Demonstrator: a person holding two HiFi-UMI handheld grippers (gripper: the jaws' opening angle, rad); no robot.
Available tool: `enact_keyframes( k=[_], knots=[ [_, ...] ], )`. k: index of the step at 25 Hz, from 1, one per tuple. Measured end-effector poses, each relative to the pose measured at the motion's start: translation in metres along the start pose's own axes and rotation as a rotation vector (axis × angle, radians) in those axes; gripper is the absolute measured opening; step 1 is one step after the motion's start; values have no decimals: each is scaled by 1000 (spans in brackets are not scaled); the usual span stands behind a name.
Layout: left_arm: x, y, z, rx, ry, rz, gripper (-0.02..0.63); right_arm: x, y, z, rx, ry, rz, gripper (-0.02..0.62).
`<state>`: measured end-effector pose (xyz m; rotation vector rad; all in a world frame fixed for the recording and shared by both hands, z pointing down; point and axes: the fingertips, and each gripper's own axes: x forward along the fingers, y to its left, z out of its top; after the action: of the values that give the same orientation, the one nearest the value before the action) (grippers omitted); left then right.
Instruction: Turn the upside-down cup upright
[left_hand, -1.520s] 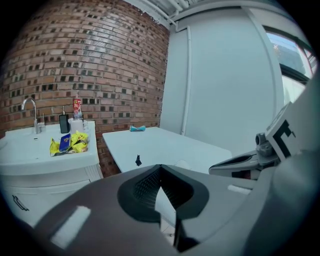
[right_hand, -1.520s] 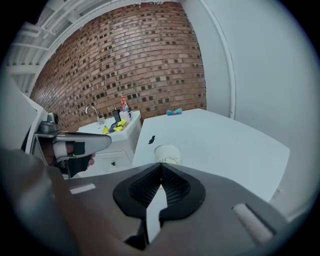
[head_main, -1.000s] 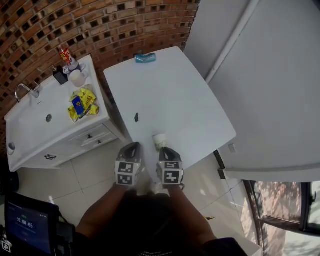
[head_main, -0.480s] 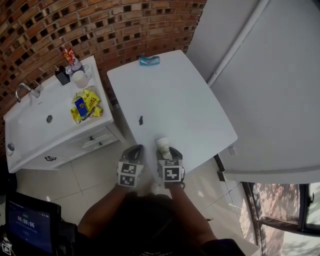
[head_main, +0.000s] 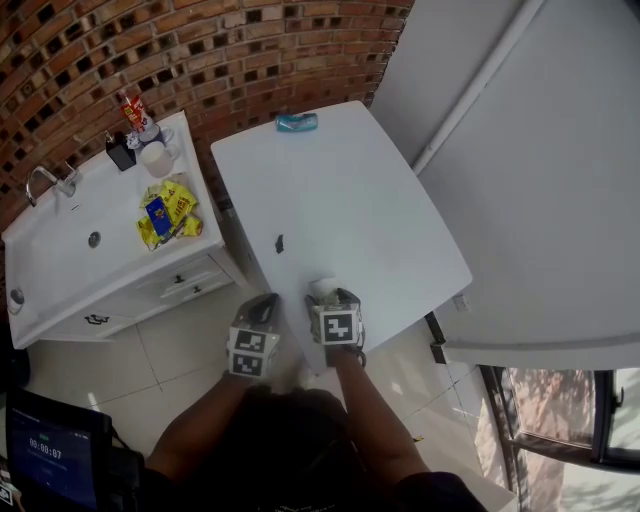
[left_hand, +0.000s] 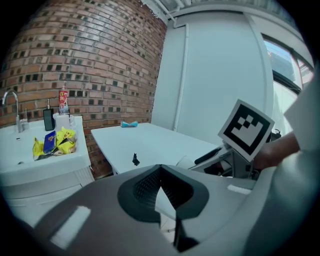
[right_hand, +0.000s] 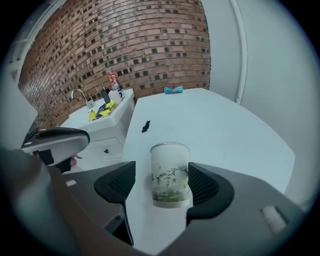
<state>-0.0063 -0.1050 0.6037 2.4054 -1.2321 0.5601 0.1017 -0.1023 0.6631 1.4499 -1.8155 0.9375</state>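
At the lower centre of the right gripper view, the right gripper (right_hand: 161, 184) is straddling the white paper cup with green bamboo print (right_hand: 170, 167), its jaws just having been opening wide and not pressing it; the left gripper (left_hand: 159, 188) is idling beside it, pinched closed and empty; the cup is sitting, seemingly still rim-down, at the near edge of the white rectangular table (right_hand: 225, 125); grasping and flipping are remaining.

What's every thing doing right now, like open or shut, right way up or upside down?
cup: upside down, standing on the table, between the right tool's jaws.
right tool: open, jaws just opened wider, not squeezing the cup.
left tool: shut, empty.
drawers: shut.
mug: upright.
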Motion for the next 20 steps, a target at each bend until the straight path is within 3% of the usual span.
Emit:
enact_keyframes(
  k=[11, 20],
  knots=[
    [5, 4, -6, -4, 17, -2, 2, 20, -18, 19, -79, 66, -48, 344],
    [9, 10, -2, -18, 17, 2, 2, 31, -10, 8, -46, 161, 8, 334]
  ],
)
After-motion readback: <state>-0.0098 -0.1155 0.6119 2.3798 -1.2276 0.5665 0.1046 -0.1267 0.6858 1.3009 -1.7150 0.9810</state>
